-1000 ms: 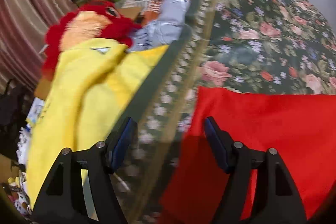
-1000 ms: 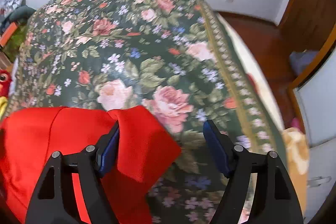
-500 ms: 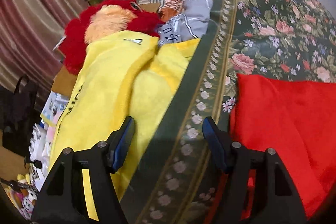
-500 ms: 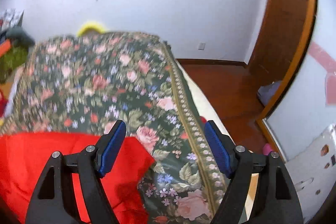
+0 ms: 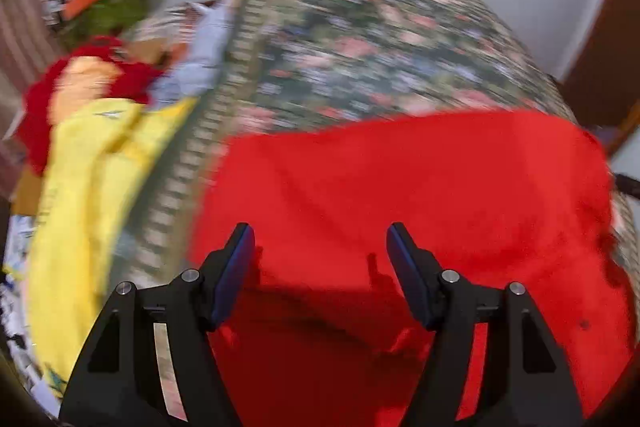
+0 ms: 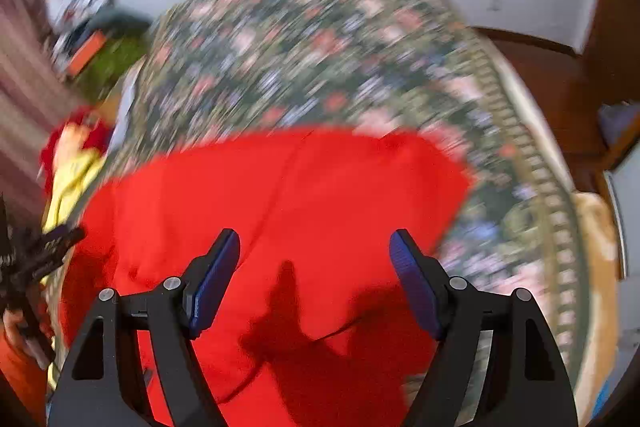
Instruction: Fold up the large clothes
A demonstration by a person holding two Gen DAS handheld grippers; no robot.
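Left wrist view showed the left tool (image 5: pixel 320 247) spread wide with nothing pinched, now hanging over the middle of the red garment (image 5: pixel 420 195) where a second before it had straddled the garment's left edge. The right tool (image 6: pixel 315 253), equally spread and empty, had likewise swung from the garment's right corner to over its centre. The garment lay flat on the floral bedspread (image 5: pixel 360 39), so both hands had apparently let go and were repositioning for another fold.
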